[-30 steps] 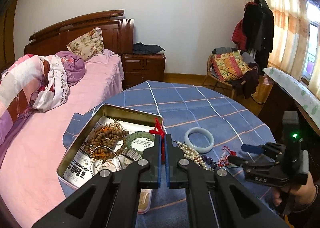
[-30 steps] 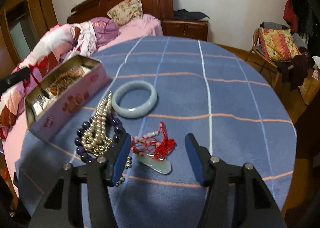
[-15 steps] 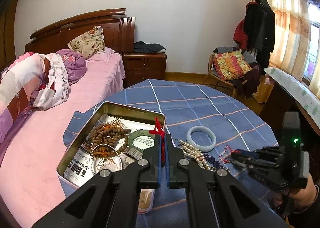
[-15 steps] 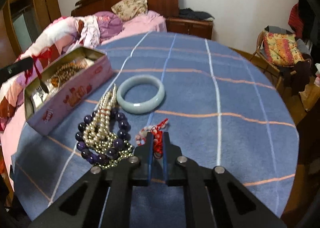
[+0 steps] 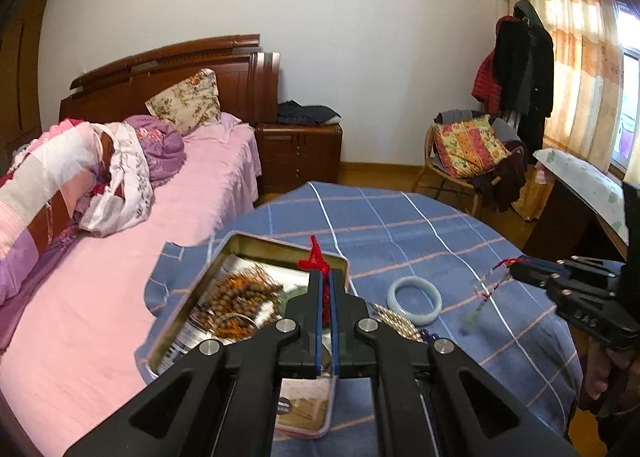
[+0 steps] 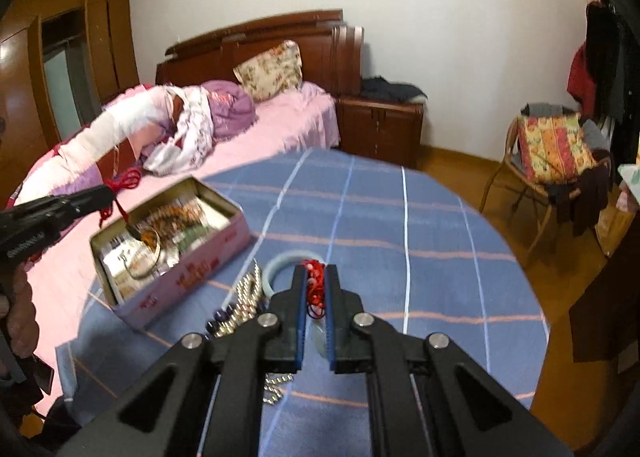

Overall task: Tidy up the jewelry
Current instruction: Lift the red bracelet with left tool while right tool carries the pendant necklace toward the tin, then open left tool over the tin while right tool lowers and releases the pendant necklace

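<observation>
Aloft, right hand-held gripper (image 6: 313,289) pinching red-corded pendant (image 6: 314,291)

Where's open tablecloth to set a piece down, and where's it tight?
Free: the far and right side of the blue checked tablecloth, beyond the jade bangle toward the chair. Crowded: the near-left strip, where the tin box, the bead strands and the bangle sit close together.
</observation>
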Demonstrator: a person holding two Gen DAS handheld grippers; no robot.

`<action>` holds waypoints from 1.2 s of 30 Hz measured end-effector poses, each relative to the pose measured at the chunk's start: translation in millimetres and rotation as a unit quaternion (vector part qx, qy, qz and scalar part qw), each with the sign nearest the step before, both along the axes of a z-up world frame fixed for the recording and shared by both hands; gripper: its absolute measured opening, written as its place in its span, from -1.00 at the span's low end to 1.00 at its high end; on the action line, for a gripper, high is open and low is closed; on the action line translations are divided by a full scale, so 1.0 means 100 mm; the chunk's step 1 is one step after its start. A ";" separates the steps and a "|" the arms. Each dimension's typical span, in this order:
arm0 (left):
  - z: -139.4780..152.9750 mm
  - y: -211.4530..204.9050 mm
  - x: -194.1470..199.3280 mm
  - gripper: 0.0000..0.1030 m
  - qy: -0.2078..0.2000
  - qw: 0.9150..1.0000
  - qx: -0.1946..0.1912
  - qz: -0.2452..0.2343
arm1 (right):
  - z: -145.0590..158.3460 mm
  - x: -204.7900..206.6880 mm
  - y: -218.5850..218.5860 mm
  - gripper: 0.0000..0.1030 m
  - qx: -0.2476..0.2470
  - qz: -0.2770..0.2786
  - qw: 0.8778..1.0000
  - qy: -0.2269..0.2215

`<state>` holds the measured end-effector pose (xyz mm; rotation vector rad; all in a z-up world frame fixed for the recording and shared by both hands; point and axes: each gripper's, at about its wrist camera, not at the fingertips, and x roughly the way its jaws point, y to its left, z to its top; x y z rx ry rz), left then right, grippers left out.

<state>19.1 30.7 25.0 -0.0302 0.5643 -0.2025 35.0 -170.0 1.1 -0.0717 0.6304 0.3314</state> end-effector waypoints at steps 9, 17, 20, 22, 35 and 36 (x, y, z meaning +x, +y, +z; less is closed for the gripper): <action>0.13 0.31 0.01 -0.97 -0.019 0.999 0.010 0.030 | 0.43 0.04 0.37 -0.82 0.010 0.042 0.997 -0.056; 0.10 0.58 0.02 -0.97 -0.018 0.998 0.015 0.061 | 0.64 0.03 0.66 -0.82 0.024 0.082 0.993 -0.082; 0.07 0.65 0.05 -0.97 -0.014 0.997 0.015 0.069 | 0.67 0.03 0.79 -0.82 0.029 0.098 0.991 -0.087; 0.05 0.69 0.07 -0.97 -0.011 0.997 0.013 0.073 | 0.69 0.02 0.87 -0.82 0.032 0.109 0.990 -0.089; -0.10 0.79 0.17 -0.97 0.009 0.997 0.005 0.079 | 0.62 0.01 1.32 -0.82 0.037 0.163 0.983 -0.080; -0.11 0.80 0.18 -0.97 0.011 0.997 0.004 0.080 | 0.60 0.01 1.36 -0.82 0.036 0.167 0.982 -0.078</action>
